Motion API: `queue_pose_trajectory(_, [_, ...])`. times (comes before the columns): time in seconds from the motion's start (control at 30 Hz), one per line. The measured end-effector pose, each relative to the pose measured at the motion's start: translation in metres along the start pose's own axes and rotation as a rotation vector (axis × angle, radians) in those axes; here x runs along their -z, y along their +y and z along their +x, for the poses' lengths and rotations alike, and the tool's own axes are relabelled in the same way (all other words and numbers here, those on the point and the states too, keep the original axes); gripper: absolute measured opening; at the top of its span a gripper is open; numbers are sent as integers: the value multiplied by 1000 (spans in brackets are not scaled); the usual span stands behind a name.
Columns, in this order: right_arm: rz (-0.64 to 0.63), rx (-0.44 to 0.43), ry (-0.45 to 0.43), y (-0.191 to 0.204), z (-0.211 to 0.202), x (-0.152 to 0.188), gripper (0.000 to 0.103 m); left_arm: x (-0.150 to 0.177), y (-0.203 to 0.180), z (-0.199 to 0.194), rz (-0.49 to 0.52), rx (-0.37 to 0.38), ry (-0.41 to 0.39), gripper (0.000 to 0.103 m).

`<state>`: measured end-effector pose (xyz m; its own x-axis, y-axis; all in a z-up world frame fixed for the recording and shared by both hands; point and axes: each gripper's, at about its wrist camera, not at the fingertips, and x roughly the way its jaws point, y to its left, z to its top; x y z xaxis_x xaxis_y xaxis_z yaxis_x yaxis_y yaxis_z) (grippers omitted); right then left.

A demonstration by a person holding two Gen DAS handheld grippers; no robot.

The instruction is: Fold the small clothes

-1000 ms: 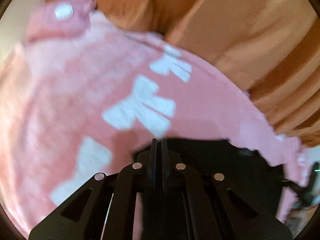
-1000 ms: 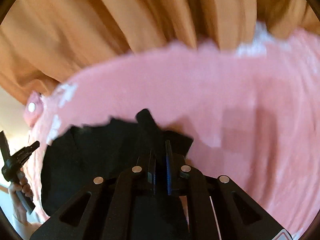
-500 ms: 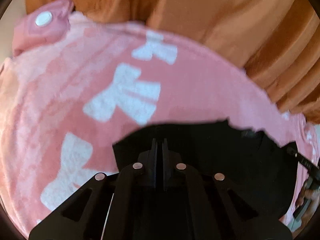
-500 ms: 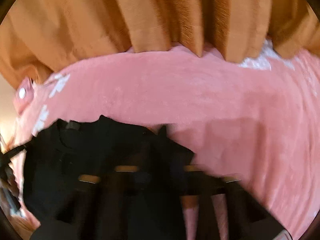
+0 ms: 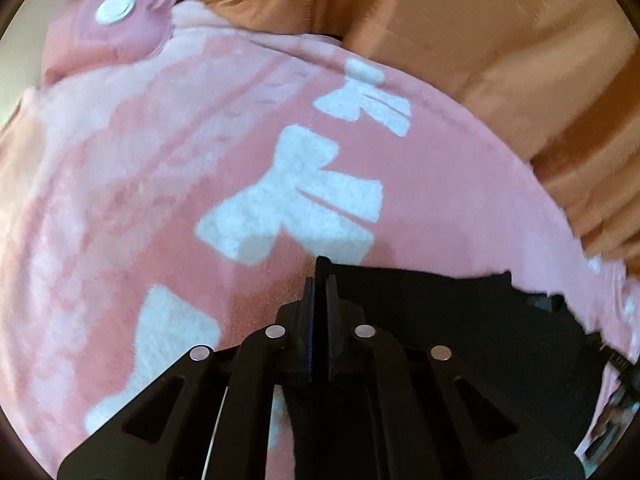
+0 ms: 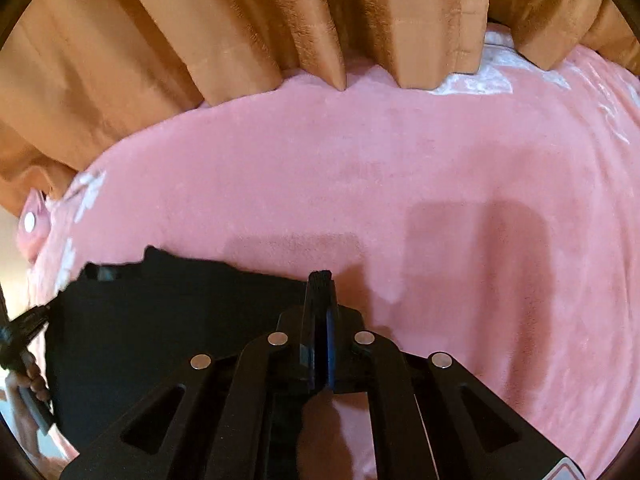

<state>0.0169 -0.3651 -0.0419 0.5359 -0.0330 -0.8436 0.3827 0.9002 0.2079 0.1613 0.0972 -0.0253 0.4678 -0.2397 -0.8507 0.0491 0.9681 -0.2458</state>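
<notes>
Orange curtain [image 6: 248,28] hangs in folds beyond both claws, its hem touching the far edge of a pink blanket [image 6: 400,168] that fills most of each view. Blanket carries white bow prints [image 5: 296,204], seen ahead and to the left of the left claw [image 5: 320,276]. Pink pillow corner with a white button [image 5: 115,7] lies far ahead-left of that claw, against the curtain.

Black garment [image 5: 440,320] is the task piece. Stretched between the two claws, it hangs over the blanket. From the left claw it spreads rightward; from the right claw [image 6: 320,280] it spreads leftward [image 6: 168,312].

Left claw: jaws pinched close together on the garment's upper edge, a tuft of black cloth poking up between the tips. Jaws easing slightly apart, cloth between them.

Right claw: jaws closing to a near-touching pinch, a fold of black cloth between the tips.

Right-wrist view, far left: a hand [image 6: 28,376] on the other gripper's handle. Left-wrist view, lower right: part of the other tool, blurred.

Shadows of the tools fall on the blanket ahead-right of the right claw.
</notes>
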Motion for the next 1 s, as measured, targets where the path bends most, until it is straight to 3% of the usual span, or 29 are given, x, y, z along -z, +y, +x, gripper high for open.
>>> queue_pose_trajectory(0.07, [-37, 12, -26, 4, -13, 0, 5, 2, 3, -12, -29, -27, -5, 16])
queue_pose_trajectory(0.13, [-65, 30, -97, 12, -40, 3, 13, 10, 5, -39, -74, 39, -32, 28])
queue_pose_trajectory(0.2, [-131, 6, -141, 27, -62, 12, 13, 25, -1, -64, -58, 93, -63, 43])
queue_pose_trajectory(0.23, [-167, -18, -149, 35, -72, 20, 13, 35, -6, -73, -35, 117, -70, 45])
queue_pose_trajectory(0.3, [-226, -115, -94, 58, -77, 43, 13, 61, -23, -80, 38, 183, -32, 48])
queue_pose_trajectory(0.33, [-241, -204, -17, 70, -68, 60, 13, 69, -31, -75, 79, 188, 0, 48])
queue_pose_trajectory(0.37, [-260, -229, 42, 78, -58, 73, 9, 79, -37, -66, 138, 158, 41, 48])
queue_pose_trajectory(0.4, [-306, -188, 111, 84, -42, 86, 0, 90, -37, -55, 187, 104, 78, 47])
queue_pose_trajectory(0.43, [-343, -121, 146, 84, -31, 95, 0, 97, -34, -47, 209, 74, 100, 45])
queue_pose_trajectory(0.47, [-357, -107, 148, 75, -27, 102, 0, 103, -26, -50, 234, 94, 55, 45])
queue_pose_trajectory(0.53, [-265, -111, 124, 45, -39, 96, 0, 107, -16, -59, 270, 52, 31, 42])
queue_pose_trajectory(0.6, [-168, -73, 86, 17, -55, 95, 0, 105, 7, -61, 204, -24, 41, 51])
queue_pose_trajectory(0.67, [-76, -50, 54, -7, -72, 98, 16, 101, 34, -65, 81, 44, 70, 51])
queue_pose_trajectory(0.7, [-42, -48, 44, -15, -78, 101, 35, 100, 44, -68, 30, 65, 73, 53])
queue_pose_trajectory(0.73, [0, -64, 37, -23, -83, 109, 46, 100, 51, -71, -10, 79, 74, 55])
queue_pose_trajectory(0.77, [33, -88, 42, -26, -85, 118, 61, 104, 57, -73, -52, 106, 78, 65])
queue_pose_trajectory(0.87, [102, -195, 121, -23, -80, 146, 64, 122, 58, -77, -148, 185, 84, 84])
queue_pose_trajectory(0.93, [129, -244, 188, -16, -66, 159, 67, 139, 44, -83, -116, 161, 63, 90])
queue_pose_trajectory(1.0, [97, -226, 148, -3, -68, 162, 73, 143, 25, -80, -49, 121, 61, 90])
